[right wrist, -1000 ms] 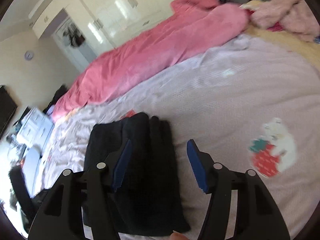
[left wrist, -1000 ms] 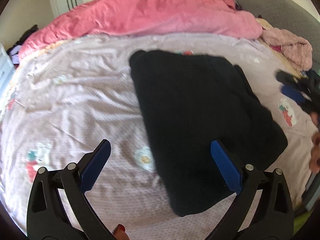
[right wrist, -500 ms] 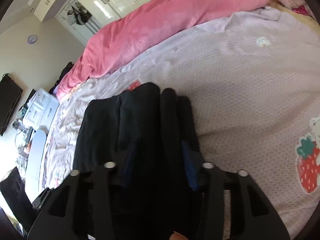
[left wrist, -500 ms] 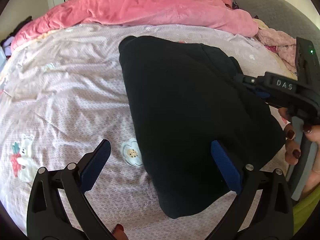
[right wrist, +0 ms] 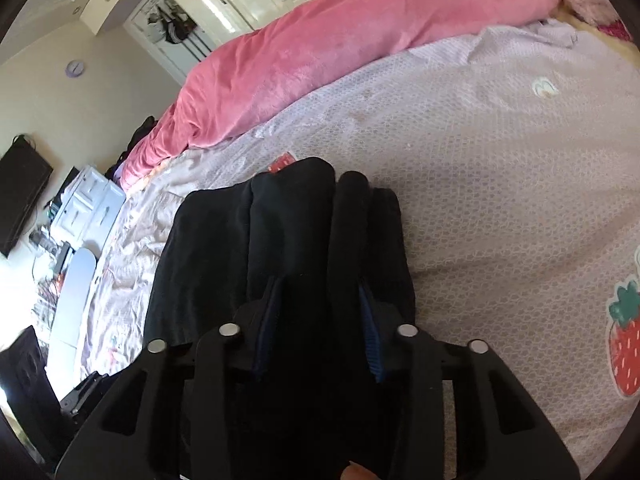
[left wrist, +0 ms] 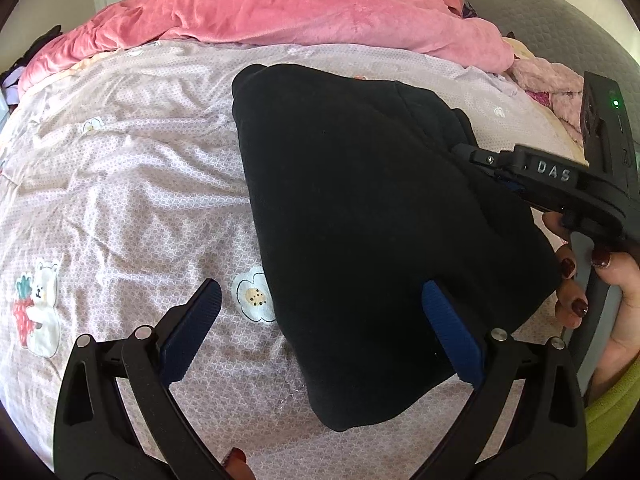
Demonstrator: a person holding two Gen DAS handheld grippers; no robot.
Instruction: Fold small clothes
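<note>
A black folded garment (left wrist: 360,200) lies on the lilac printed bed sheet (left wrist: 120,180). My left gripper (left wrist: 320,286) hovers open over its near edge; the right finger is above the cloth, the left finger above bare sheet. In the left wrist view, my right gripper (left wrist: 480,156) reaches in from the right, held by a hand (left wrist: 616,280), with its tips buried in the garment's right edge. The right wrist view shows my right gripper (right wrist: 320,292) with thick folds of the black garment (right wrist: 280,220) bunched between its blue pads (right wrist: 366,304).
A pink duvet (left wrist: 280,12) is heaped along the far side of the bed. A fluffy pink item (left wrist: 548,80) lies at the far right by the grey headboard (left wrist: 540,20). White drawers (right wrist: 88,204) and a dark screen (right wrist: 20,196) stand beyond the bed.
My right gripper moved in from the right onto the garment's edge and narrowed its fingers around the folds. My left gripper stayed open and drifted slightly closer over the near edge.
</note>
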